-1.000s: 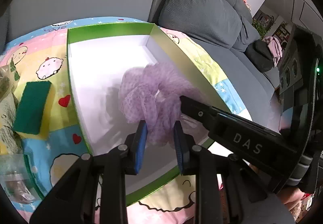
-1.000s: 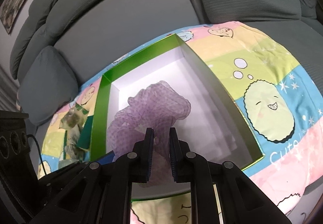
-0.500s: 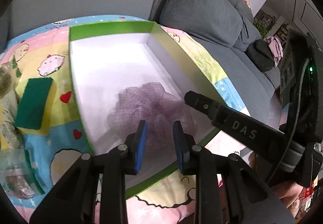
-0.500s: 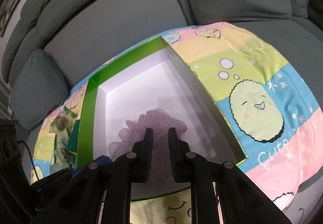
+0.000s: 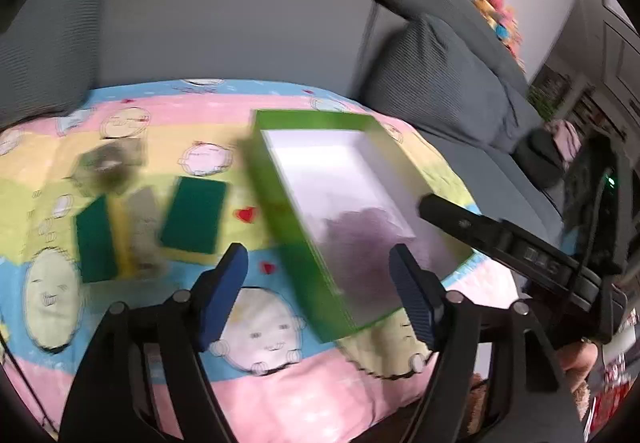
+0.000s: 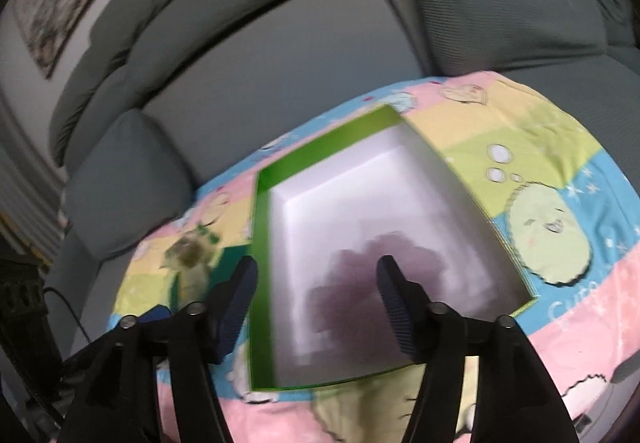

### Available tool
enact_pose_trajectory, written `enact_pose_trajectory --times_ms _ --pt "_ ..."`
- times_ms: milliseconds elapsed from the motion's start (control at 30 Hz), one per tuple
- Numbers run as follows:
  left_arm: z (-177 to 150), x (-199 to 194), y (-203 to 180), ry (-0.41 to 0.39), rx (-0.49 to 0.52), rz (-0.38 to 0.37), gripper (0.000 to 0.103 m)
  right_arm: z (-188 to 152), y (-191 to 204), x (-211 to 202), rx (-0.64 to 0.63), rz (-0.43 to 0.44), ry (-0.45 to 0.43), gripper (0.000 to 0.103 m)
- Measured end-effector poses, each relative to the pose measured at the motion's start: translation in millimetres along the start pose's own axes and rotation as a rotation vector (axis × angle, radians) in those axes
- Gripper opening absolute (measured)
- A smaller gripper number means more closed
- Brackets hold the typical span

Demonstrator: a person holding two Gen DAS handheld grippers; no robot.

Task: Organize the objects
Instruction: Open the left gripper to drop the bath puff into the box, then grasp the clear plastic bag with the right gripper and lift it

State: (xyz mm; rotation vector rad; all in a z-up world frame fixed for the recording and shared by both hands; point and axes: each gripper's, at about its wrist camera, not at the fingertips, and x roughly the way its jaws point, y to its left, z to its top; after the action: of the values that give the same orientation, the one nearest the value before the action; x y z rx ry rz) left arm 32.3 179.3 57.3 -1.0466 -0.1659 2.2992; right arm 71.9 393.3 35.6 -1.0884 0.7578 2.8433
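The purple mesh puff (image 6: 376,279) lies inside the green box (image 6: 262,243), on its white floor toward the near end, free of both tools. The left gripper (image 5: 320,283) hangs above the near left wall of the box, its jaws opening, nothing pressed between the blue pads. The right gripper (image 6: 316,291) hangs over the puff, its jaws likewise opening, with no contact visible. The box rests on a cartoon-print blanket (image 5: 280,383) spread over a grey sofa (image 5: 240,23). Two green sponges (image 5: 194,215) and a blurred packet (image 5: 108,163) lie on the blanket left of the box.
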Motion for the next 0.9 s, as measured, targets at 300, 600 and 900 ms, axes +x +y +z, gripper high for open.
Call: enact_pose_trajectory --times_ms 300,600,900 --pt "-16.1 -51.2 71.3 -0.051 -0.152 0.132 0.082 -14.0 65.7 8.0 -0.114 0.154 0.054 0.086" --pt "-46.3 -66.7 131.4 -0.038 -0.31 0.184 0.082 -39.3 117.6 42.6 -0.175 0.239 0.214 0.087" --pt "-70.7 -29.5 156.9 0.082 -0.417 0.058 0.082 -63.7 134.1 92.2 -0.169 0.22 0.363 0.087"
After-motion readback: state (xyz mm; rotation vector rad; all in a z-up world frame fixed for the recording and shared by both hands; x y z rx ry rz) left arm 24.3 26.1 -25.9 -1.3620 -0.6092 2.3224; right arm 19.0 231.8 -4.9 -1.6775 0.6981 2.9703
